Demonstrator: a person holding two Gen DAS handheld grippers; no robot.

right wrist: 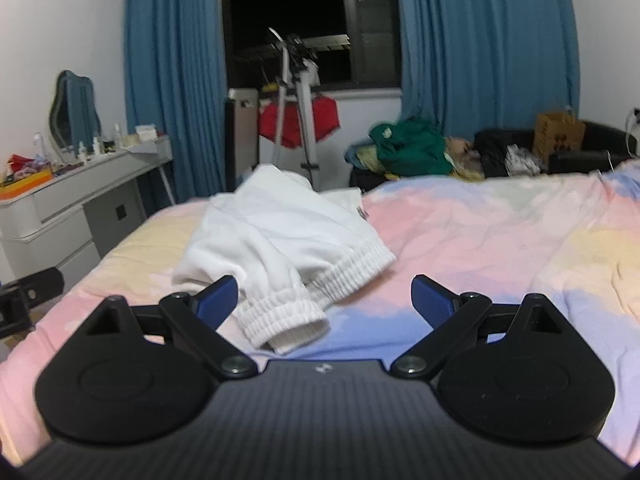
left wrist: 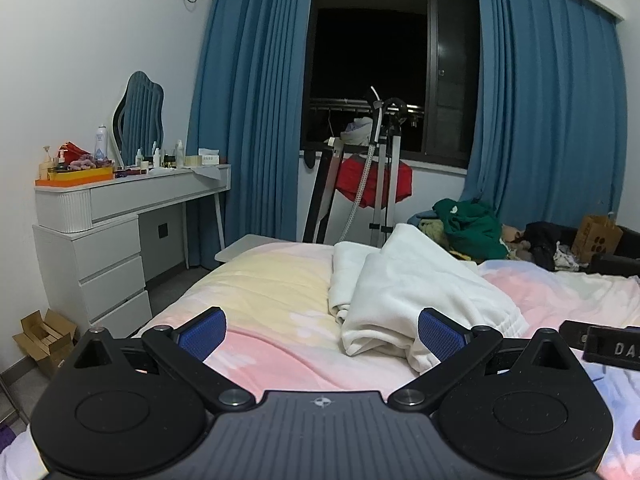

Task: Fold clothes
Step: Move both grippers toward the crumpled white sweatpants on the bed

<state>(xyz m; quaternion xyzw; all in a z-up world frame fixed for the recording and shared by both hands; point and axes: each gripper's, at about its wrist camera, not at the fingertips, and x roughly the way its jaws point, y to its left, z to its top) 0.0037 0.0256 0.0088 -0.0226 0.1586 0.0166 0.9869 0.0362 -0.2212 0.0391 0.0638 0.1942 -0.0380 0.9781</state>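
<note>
One white garment (right wrist: 276, 232), a pair of sweatpants by its ribbed cuffs and elastic waistband, lies crumpled on the pastel bedspread (right wrist: 500, 240), toward the side of the bed nearest the dresser (left wrist: 108, 248). It is bunched and partly doubled over itself, so which layer belongs to which leg cannot be told from either view. The nearest cuff (right wrist: 288, 328) points at the right gripper (right wrist: 324, 300), whose jaws stand wide apart with nothing between them; its left pad sits just beside the cuff, and whether it touches the cloth is unclear. The left gripper (left wrist: 322, 332) is likewise spread and empty, its right pad against or just in front of the garment's near edge, seen from the dresser side.

The main risk, as I judge it, is a pinch that takes several layers at once: a lift would then drag the whole bundle rather than spread it, and the fold would come out lopsided. A shallow bite on the thick ribbing could slip free mid-lift. The soft bedspread may also be caught with the cloth and pulled up. Beyond the garment from the dresser, a heap of green clothes (right wrist: 408, 148) and dark items sit past the far edge of the bed, well apart from the work.
</note>
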